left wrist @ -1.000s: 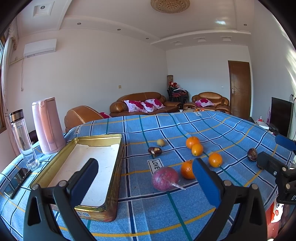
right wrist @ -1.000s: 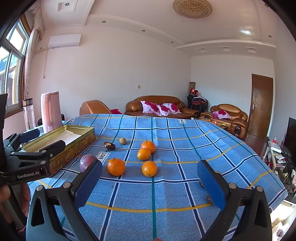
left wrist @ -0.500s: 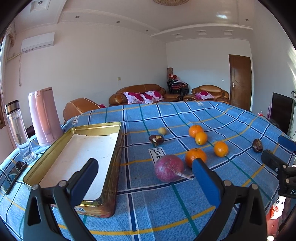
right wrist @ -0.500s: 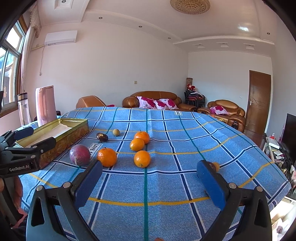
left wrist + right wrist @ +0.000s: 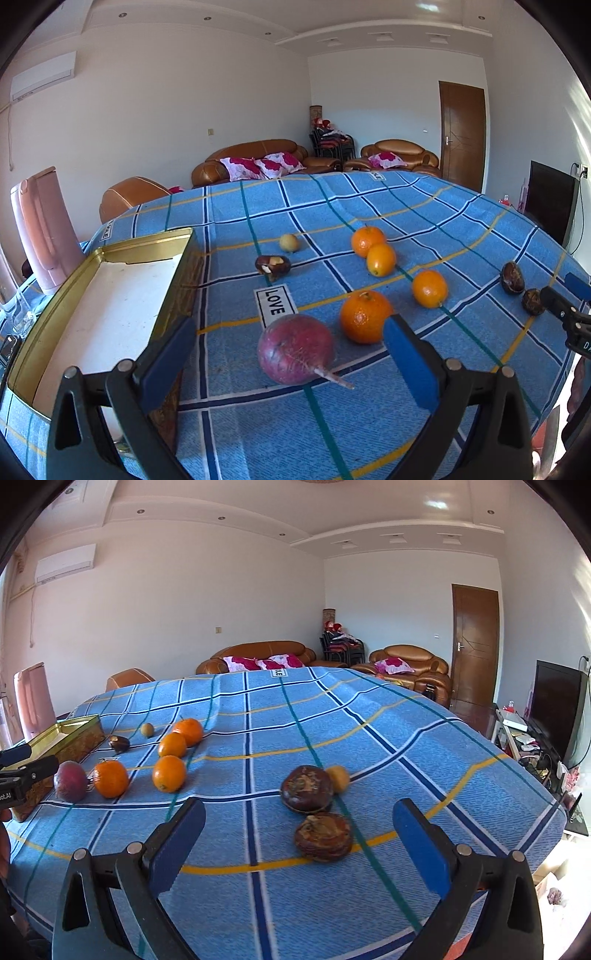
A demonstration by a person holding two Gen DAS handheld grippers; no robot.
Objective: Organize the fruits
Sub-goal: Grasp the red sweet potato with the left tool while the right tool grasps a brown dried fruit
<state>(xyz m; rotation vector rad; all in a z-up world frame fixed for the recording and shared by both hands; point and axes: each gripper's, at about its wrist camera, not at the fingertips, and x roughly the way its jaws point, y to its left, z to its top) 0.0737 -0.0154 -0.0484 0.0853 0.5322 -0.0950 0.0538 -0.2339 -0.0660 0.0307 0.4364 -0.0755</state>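
While both tools stayed unclenched, left gripper (image 5: 290, 363) framed the purple fruit (image 5: 296, 349) beside the gold tin (image 5: 173, 291), right gripper (image 5: 299, 843) hovered near two brown fruits (image 5: 323, 836), oranges (image 5: 169, 773) far left.

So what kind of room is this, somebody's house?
Most likely a home living room: brown leather sofas with floral cushions stand behind the table, a television sits at the right, and an air conditioner hangs on the wall.

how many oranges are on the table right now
4. Nearest orange sits beside the purple fruit; one lies right of it; two farther back, and, overlap in view. None looks hidden.
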